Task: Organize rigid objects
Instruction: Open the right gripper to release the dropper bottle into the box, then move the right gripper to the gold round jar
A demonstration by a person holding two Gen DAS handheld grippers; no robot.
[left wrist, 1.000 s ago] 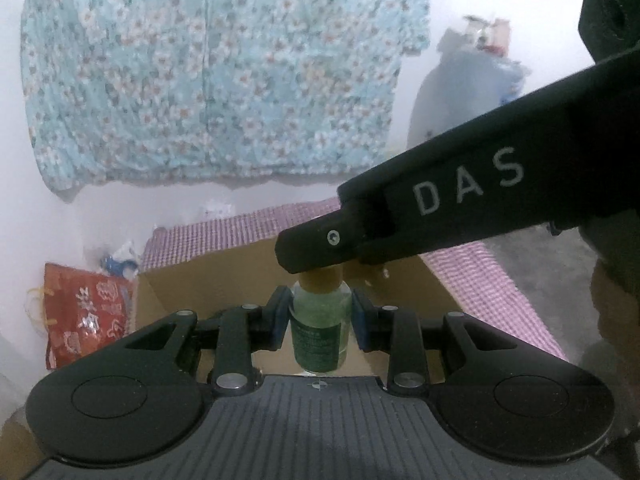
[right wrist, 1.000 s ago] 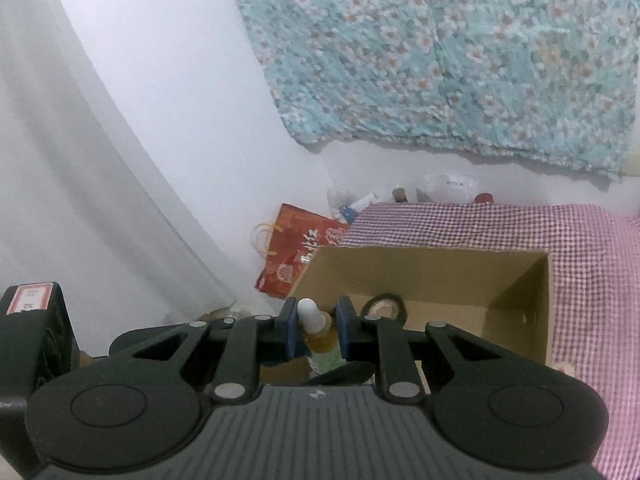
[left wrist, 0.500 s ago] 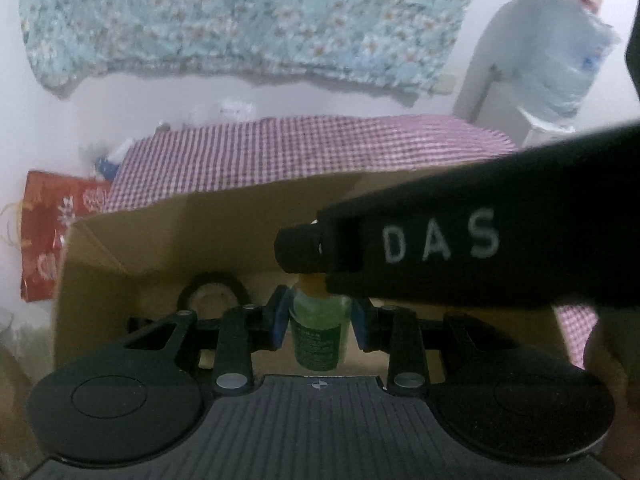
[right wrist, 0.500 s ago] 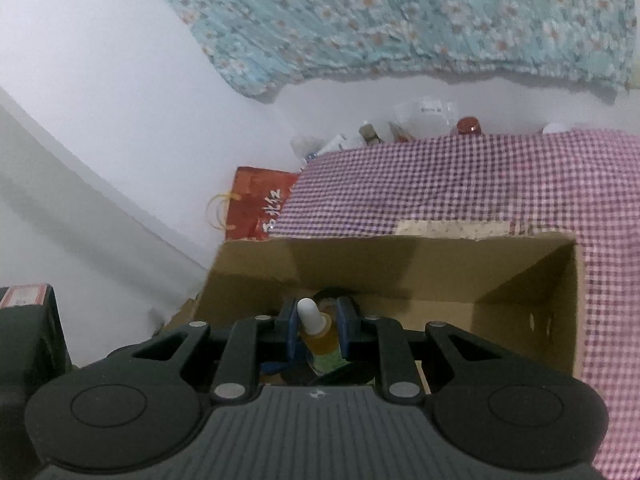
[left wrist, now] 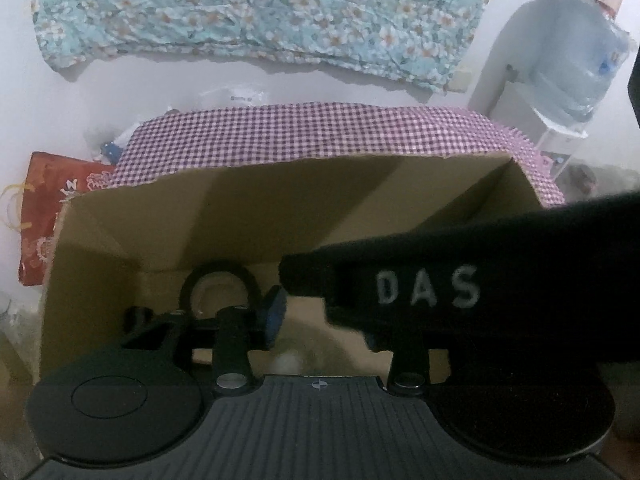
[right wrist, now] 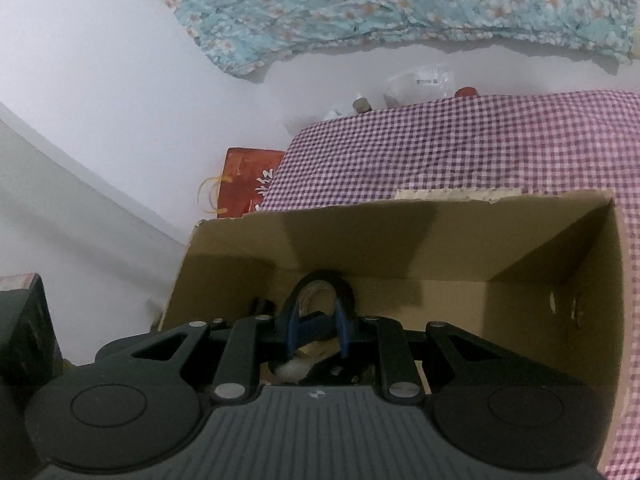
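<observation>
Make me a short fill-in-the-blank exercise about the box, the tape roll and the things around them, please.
1. The box is made of ___.
2. The black tape roll lies ___ the box.
3. The bag beside the table is ___ in colour.
4. The cloth on the wall has a pattern of ___.

Missing words: cardboard; inside; red; flowers

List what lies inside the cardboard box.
A black tape roll stands by the cardboard box's far wall, a small dark object beside it. The right gripper covers the near floor; a blurred white thing there cannot be identified.
</observation>
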